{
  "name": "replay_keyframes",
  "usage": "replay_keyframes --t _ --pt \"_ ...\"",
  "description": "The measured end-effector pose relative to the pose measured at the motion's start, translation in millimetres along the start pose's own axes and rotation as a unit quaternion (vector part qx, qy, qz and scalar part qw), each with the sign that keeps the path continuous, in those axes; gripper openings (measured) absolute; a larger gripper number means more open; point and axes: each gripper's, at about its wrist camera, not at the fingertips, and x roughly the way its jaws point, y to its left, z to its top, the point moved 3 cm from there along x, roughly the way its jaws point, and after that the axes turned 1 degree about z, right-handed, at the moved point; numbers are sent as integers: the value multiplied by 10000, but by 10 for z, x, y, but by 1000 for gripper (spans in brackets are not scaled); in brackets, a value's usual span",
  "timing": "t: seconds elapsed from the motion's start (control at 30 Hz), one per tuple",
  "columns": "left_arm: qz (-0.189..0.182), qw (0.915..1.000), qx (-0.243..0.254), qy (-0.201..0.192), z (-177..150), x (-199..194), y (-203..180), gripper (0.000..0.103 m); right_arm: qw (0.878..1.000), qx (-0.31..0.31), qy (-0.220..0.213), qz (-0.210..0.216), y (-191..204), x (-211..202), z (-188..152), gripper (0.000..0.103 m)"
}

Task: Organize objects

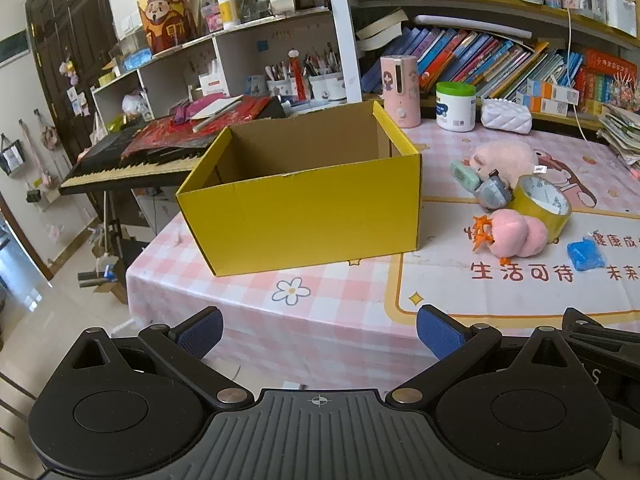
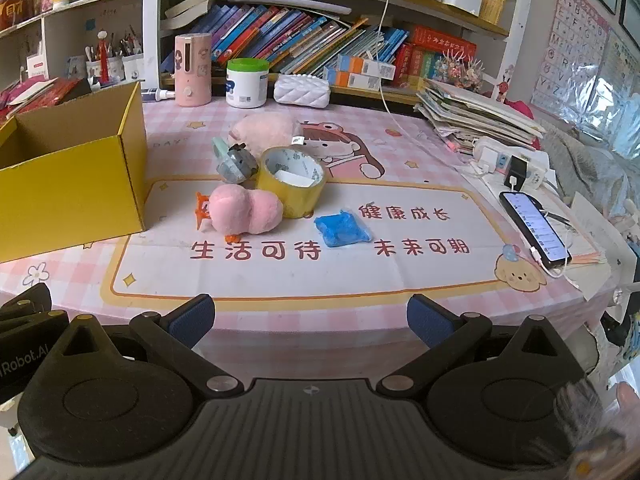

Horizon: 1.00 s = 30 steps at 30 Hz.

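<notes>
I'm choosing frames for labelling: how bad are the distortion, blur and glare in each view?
Left wrist view: strong fisheye bending of the shelves, dark vignette in the corners, yellow box and tape roll sharp, daylight sheen on the floor at left. Right wrist view: same curvature, tabletop items sharp, blue packet crisp, only the lower right corner smeared and blurred; phone screen bright but readable.

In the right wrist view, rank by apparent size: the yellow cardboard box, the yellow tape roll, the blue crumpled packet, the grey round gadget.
1. Yellow cardboard box, partly cut off by the frame
2. Yellow tape roll
3. Blue crumpled packet and grey round gadget: too alike to rank, and the gadget lies farther back.
</notes>
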Motion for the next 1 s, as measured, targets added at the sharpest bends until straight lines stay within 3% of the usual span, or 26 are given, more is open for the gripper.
replay_keyframes --t 1.0 --pt "-54 10000 1 12 7 50 30 103 10000 7 46 -19 38 32 1 103"
